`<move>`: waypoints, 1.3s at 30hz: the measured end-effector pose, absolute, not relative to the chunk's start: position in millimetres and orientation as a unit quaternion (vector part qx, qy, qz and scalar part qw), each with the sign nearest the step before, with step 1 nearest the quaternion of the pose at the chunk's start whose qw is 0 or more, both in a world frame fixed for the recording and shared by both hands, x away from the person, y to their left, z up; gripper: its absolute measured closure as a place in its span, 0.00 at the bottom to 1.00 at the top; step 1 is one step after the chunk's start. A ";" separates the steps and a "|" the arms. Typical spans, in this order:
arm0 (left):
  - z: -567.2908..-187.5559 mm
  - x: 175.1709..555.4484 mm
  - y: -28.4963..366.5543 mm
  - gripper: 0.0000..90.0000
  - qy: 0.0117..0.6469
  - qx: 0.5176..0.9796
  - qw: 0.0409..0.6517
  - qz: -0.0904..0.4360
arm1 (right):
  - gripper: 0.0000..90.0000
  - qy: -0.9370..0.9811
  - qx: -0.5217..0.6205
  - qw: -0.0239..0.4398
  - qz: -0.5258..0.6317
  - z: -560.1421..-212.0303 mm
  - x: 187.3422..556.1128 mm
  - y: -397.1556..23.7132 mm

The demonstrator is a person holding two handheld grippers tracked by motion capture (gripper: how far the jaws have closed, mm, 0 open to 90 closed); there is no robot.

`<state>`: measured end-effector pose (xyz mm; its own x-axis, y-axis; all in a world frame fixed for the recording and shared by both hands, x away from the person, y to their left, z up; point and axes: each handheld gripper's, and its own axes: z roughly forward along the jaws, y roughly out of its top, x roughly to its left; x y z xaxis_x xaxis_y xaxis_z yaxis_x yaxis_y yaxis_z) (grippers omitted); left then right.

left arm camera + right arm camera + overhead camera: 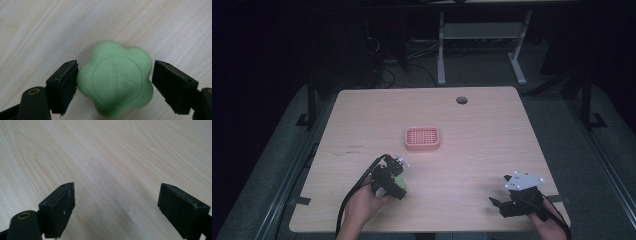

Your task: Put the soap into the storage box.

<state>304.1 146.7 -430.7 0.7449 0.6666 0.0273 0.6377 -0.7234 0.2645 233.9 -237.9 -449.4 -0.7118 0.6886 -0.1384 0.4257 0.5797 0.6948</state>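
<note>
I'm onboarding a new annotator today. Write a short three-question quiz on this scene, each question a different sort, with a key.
1. True or false: the left gripper has its jaws either side of the green soap.
2. What lies at the middle of the table? A) pink tray B) blue cup C) sponge
3. Fill in: the right gripper is open over bare ____.

Key: 1 true. 2 A, the pink tray. 3 table.

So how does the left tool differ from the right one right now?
The left tool straddles a green flower-shaped soap, one jaw touching it and the other just shy; the right tool has bare table between its jaws. In the high view the left sits nearer the pink tray. Both are hand-held with black jaws apart.
</note>
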 end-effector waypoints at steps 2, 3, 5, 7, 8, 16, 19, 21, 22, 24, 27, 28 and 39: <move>-431.6 305.2 146.3 0.24 0.352 0.927 0.114 0.058 | 0.15 0.865 0.322 0.201 0.327 -449.2 233.7 -237.8; -431.6 305.2 146.3 0.25 0.352 0.927 0.114 0.058 | 0.15 0.865 0.322 0.201 0.327 -449.2 233.6 -237.8; -433.0 306.6 146.1 0.26 0.352 0.928 0.107 0.057 | 0.15 0.865 0.323 0.201 0.327 -449.1 233.5 -237.7; -434.3 306.9 145.6 0.26 0.361 0.924 0.110 0.054 | 0.15 0.865 0.321 0.201 0.328 -448.9 233.4 -237.9; -434.8 307.3 145.6 0.26 0.363 0.924 0.110 0.053 | 0.15 0.865 0.321 0.201 0.328 -448.8 233.4 -237.9; -441.2 309.7 145.9 0.27 0.373 0.921 0.101 0.043 | 0.15 0.865 0.321 0.203 0.328 -448.1 232.6 -237.7; -441.0 309.9 147.0 0.27 0.374 0.921 0.100 0.040 | 0.15 0.865 0.321 0.203 0.329 -448.3 232.6 -237.6; -440.8 309.9 147.1 0.28 0.378 0.920 0.101 0.037 | 0.15 0.865 0.319 0.203 0.329 -448.2 232.7 -237.2; -440.8 309.9 146.9 0.28 0.378 0.919 0.101 0.037 | 0.15 0.865 0.319 0.204 0.329 -448.2 232.6 -237.0; -440.7 310.1 146.7 0.28 0.378 0.920 0.100 0.037 | 0.15 0.865 0.319 0.204 0.330 -448.1 232.5 -237.1; -440.2 310.5 146.6 0.29 0.380 0.919 0.099 0.035 | 0.15 0.865 0.319 0.204 0.329 -447.9 232.4 -237.3; -440.2 310.3 146.6 0.29 0.381 0.919 0.099 0.035 | 0.15 0.866 0.319 0.204 0.328 -447.9 232.4 -237.4; -440.2 309.9 147.7 0.29 0.377 0.920 0.104 0.035 | 0.15 0.866 0.318 0.204 0.327 -447.8 232.5 -237.3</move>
<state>309.9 147.7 -440.2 0.7127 0.7013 -0.0139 0.6868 -0.6937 0.2170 232.5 -237.3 -447.8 -0.7146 0.6843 -0.1455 0.4173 0.5838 0.6964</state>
